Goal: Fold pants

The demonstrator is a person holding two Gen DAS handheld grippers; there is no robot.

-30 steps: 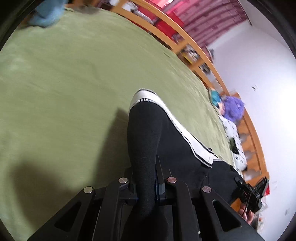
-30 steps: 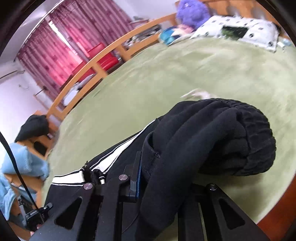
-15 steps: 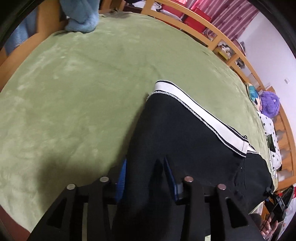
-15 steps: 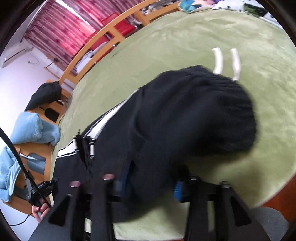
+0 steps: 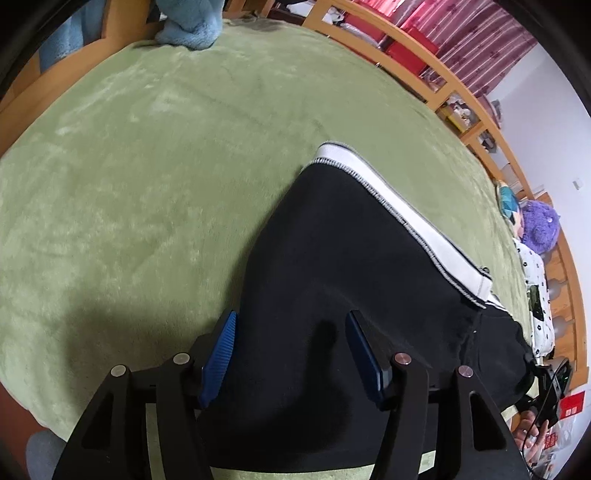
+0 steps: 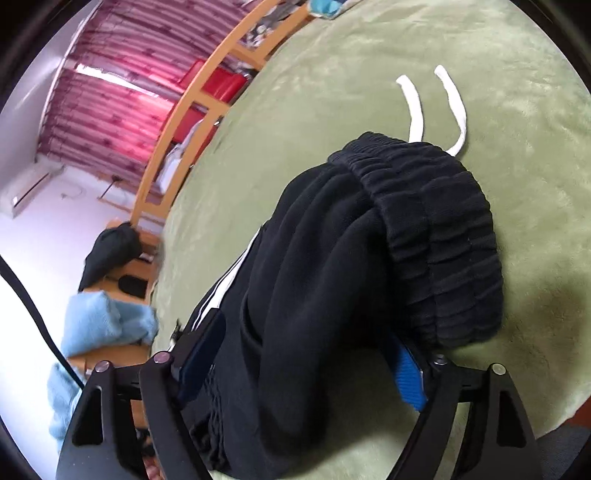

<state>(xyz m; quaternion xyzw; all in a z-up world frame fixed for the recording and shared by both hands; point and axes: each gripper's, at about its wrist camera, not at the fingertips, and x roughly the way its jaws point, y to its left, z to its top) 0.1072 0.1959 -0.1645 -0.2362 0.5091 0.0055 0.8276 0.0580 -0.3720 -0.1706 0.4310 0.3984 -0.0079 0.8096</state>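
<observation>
Pants [image 5: 332,280] lie flat on the green blanket [image 5: 147,166], black fabric with a white side stripe [image 5: 402,218] running along the far edge of the leg; the leg hem sits toward the blanket's middle. Left gripper [image 5: 291,339] is spread wide, blue pads [image 5: 218,350] either side of the near leg fabric, cloth lying loose between them, not pinched. Right gripper [image 6: 303,350] is also spread, jaws apart with the bunched waist end of the pants [image 6: 369,266] sitting between them; whether either pad presses the cloth, can't tell. Ribbed elastic waistband [image 6: 443,236] is folded over on top of the pile, on the blanket near its edge. Two white drawstrings [image 6: 413,107] trail out from the waistband onto bare blanket beyond it. Off the blanket: wooden rail [image 5: 424,62] along the far side, red curtains [image 6: 122,103] behind it, blue towel [image 5: 192,22] at the far corner, purple plush toy [image 5: 541,232] past the stripe side.
</observation>
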